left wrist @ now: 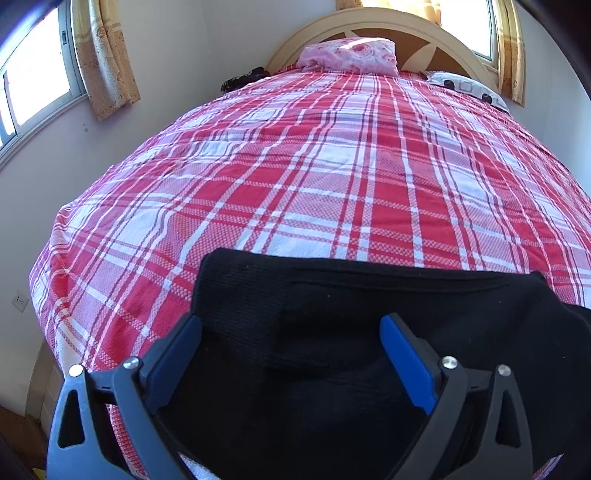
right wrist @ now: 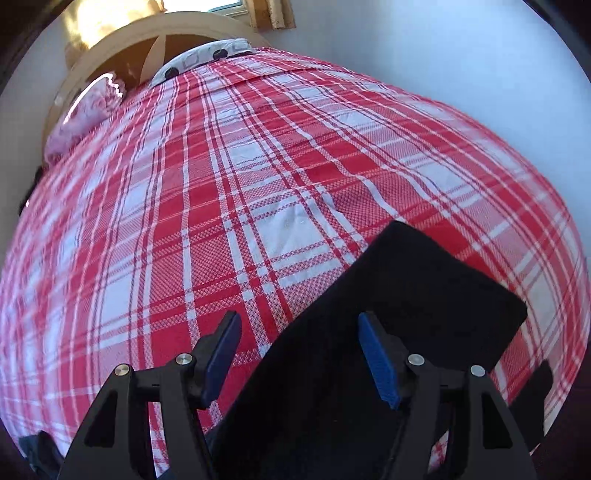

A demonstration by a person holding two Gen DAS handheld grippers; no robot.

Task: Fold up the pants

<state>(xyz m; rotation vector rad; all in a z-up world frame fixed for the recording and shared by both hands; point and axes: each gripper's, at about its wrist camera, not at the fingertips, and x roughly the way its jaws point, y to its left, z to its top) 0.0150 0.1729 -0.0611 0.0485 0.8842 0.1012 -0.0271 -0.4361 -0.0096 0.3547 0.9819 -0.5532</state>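
Note:
Black pants (left wrist: 351, 332) lie on the near end of a bed with a red and white plaid cover (left wrist: 332, 166). In the left wrist view the waistband runs across, and my left gripper (left wrist: 291, 332) is open just above it, its blue pads spread wide over the left part of the waist. In the right wrist view a black leg end (right wrist: 424, 295) lies flat with a square corner. My right gripper (right wrist: 299, 332) is open over its left edge, one pad over the plaid cover (right wrist: 221, 184), the other over the black cloth. Neither holds anything.
A pink floral pillow (left wrist: 349, 55) and a grey patterned pillow (left wrist: 465, 86) lie at the curved wooden headboard (left wrist: 369, 26). A dark item (left wrist: 243, 79) sits at the far left bed edge. Windows with curtains (left wrist: 103, 59) flank the bed. Walls run close along both sides.

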